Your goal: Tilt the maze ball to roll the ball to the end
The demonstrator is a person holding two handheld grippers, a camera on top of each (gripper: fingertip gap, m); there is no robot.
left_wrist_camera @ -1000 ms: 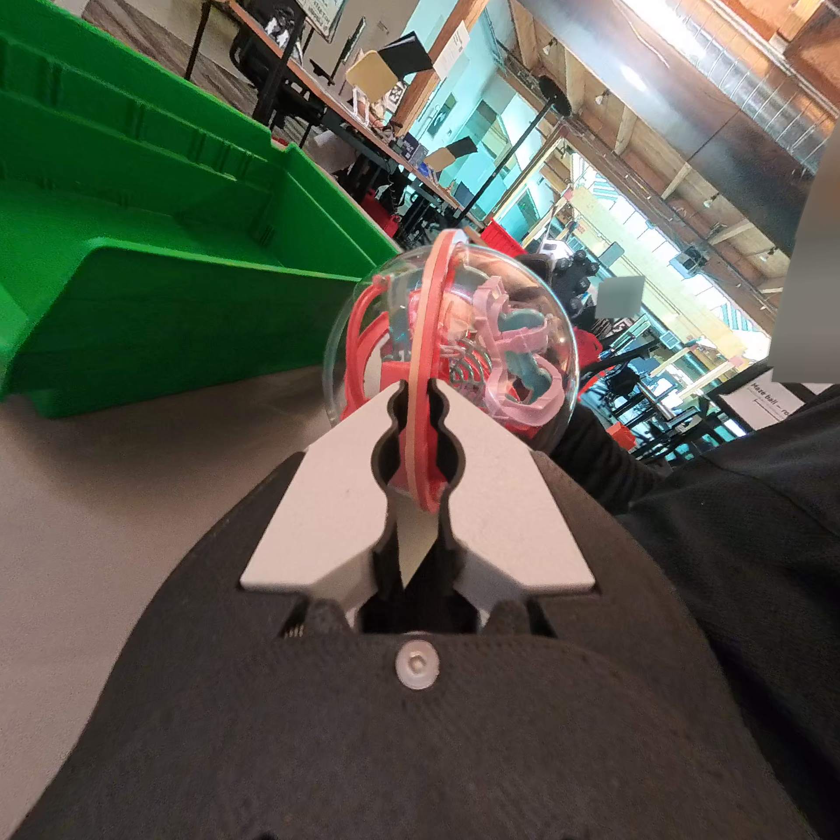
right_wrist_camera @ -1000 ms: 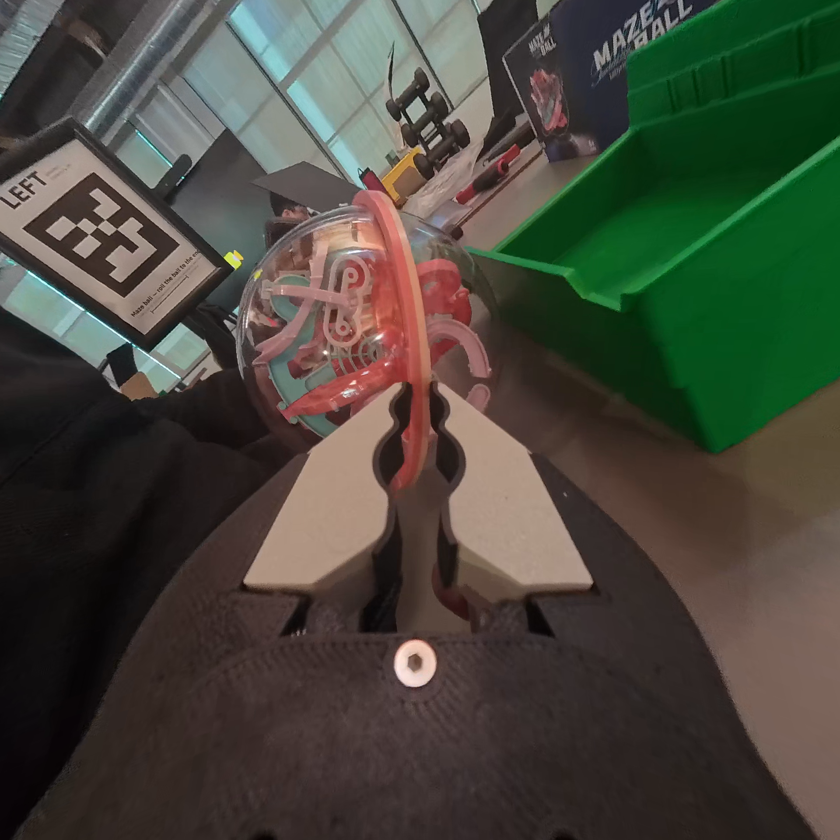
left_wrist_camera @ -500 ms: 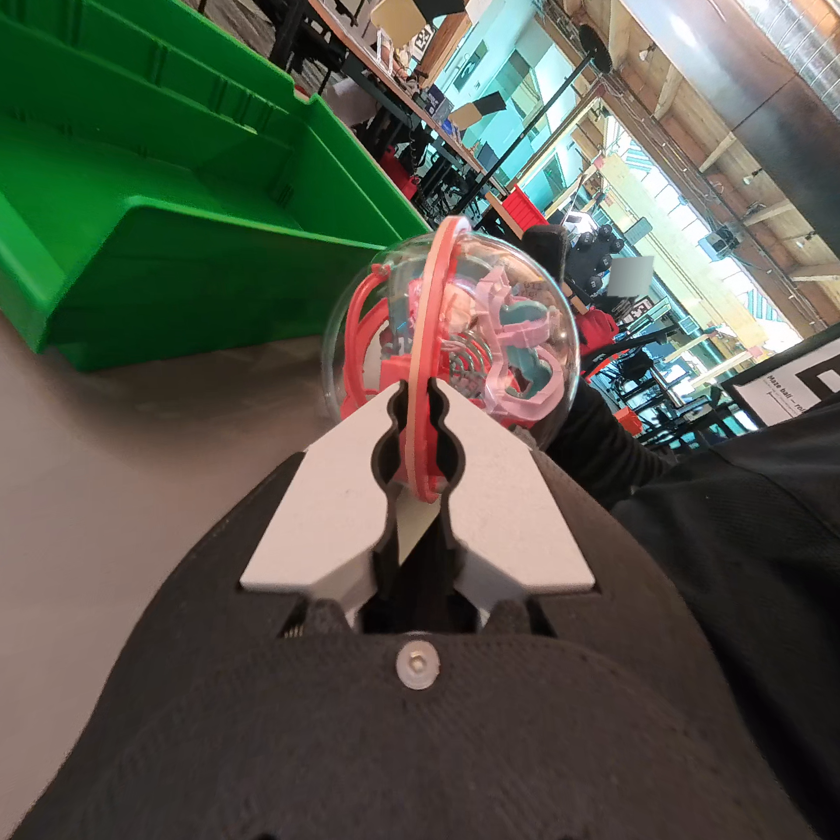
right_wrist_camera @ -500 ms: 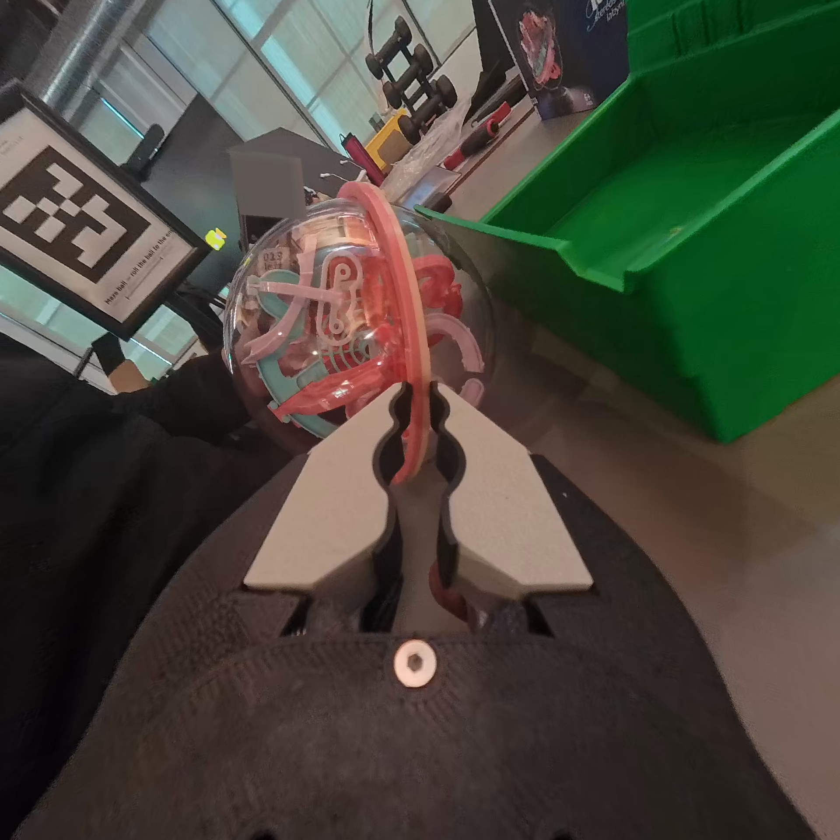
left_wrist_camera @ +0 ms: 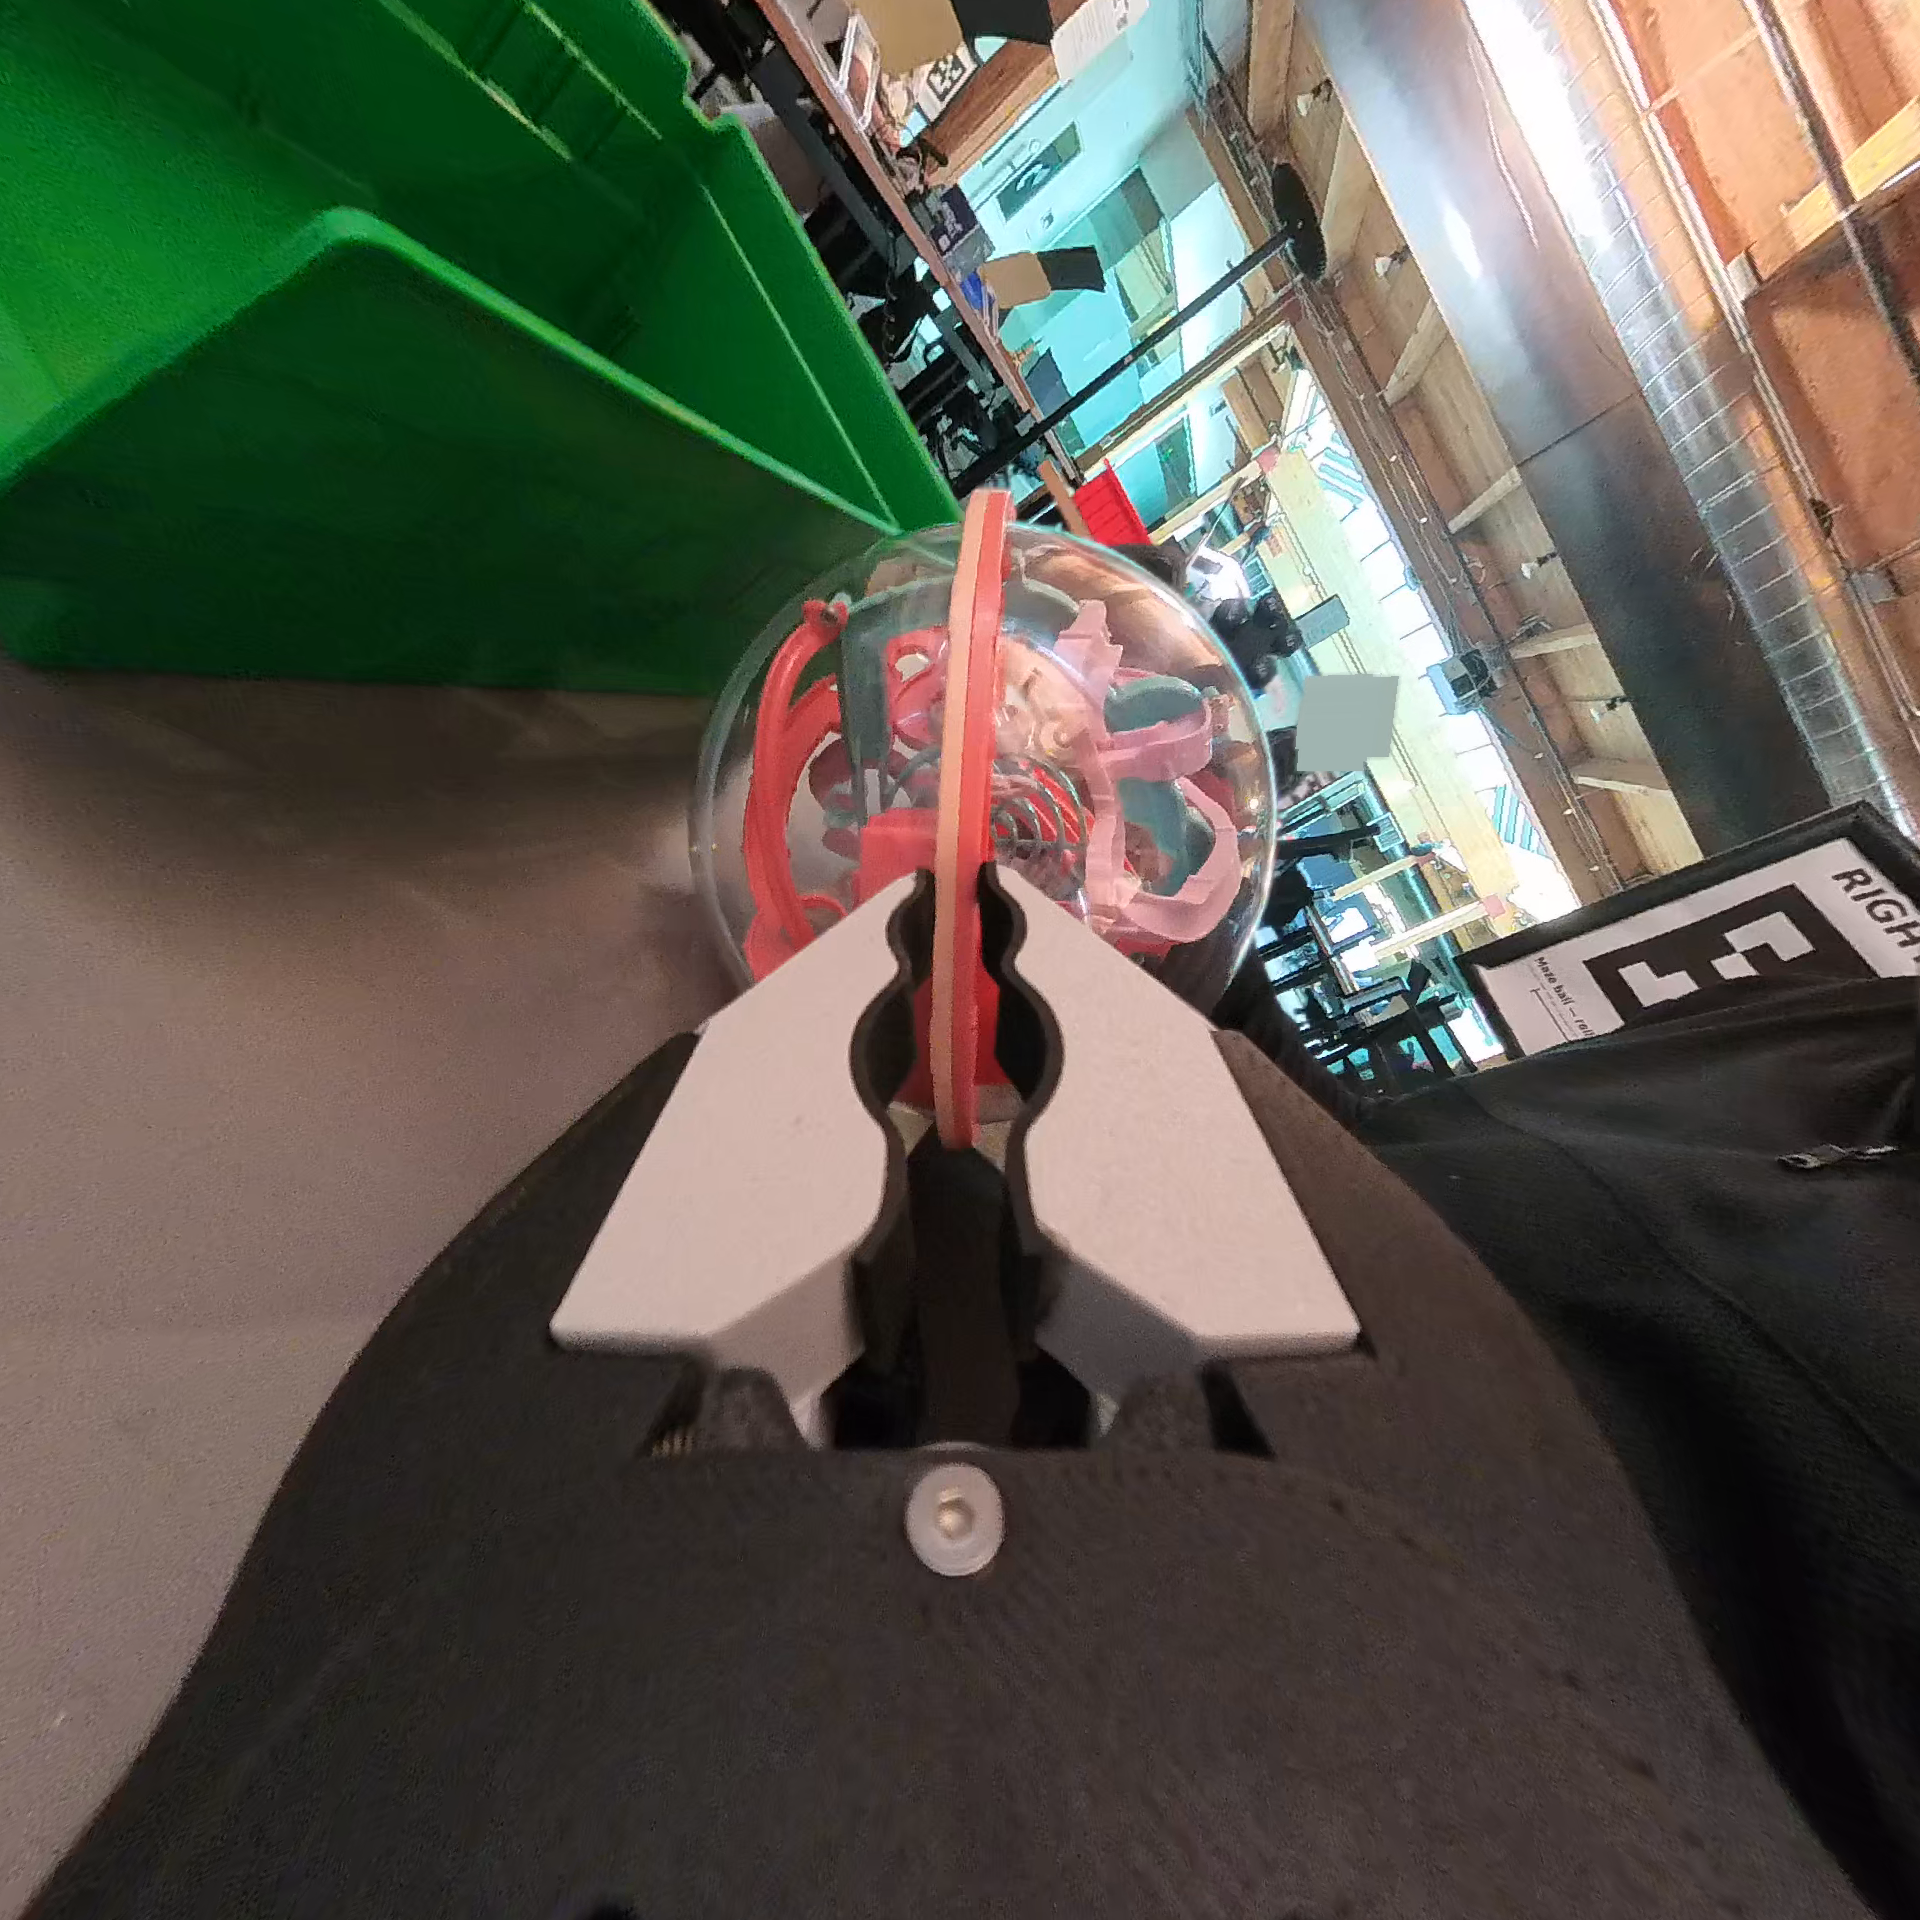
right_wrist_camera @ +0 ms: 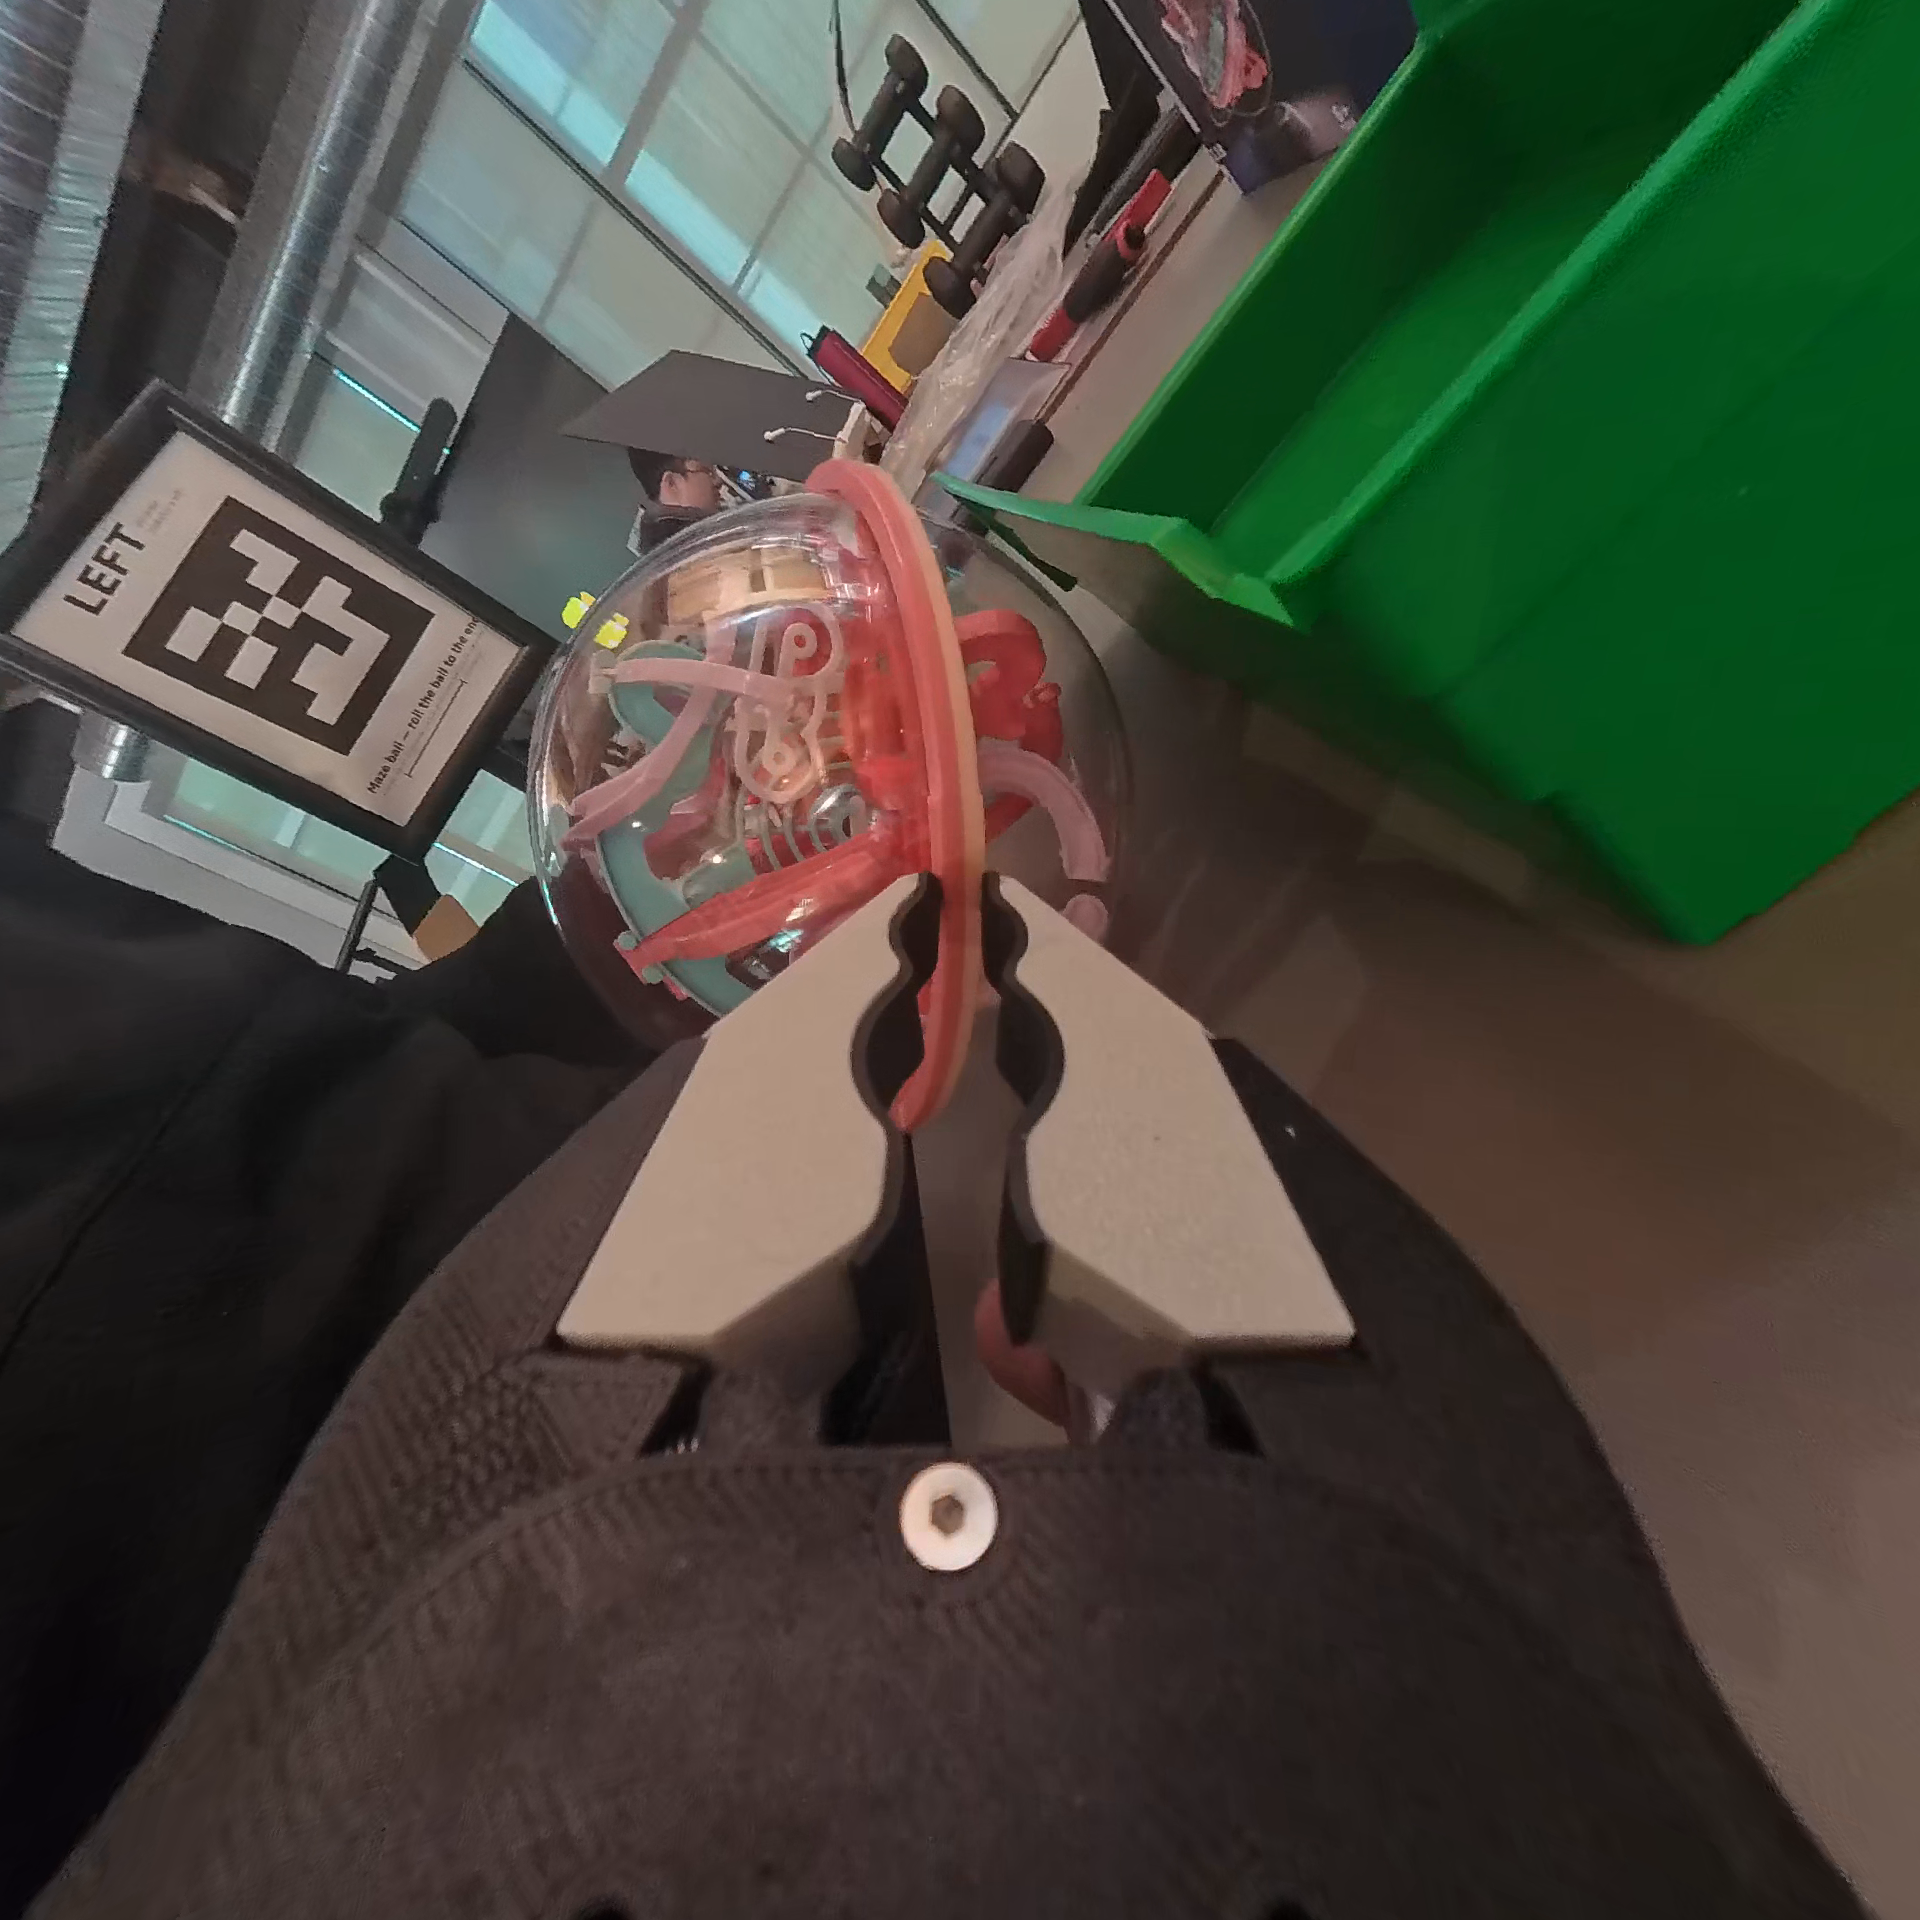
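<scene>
At frame centre in both wrist views, the maze ball is pinched by its red rim between the pads of the left gripper and the right gripper, likely so 2 opposite holds steer each tilt. Behind, the green bin edge narrows swinging room over the table.

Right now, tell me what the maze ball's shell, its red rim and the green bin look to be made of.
Maze ball shell: clear hard plastic, glossy; the tracks inside show through and it carries reflections.
Red rim: opaque plastic, likely rigid, with a smooth pale edge.
Green bin: moulded plastic, semi-gloss, judging by its uniform colour, ribs and soft sheen.
</scene>
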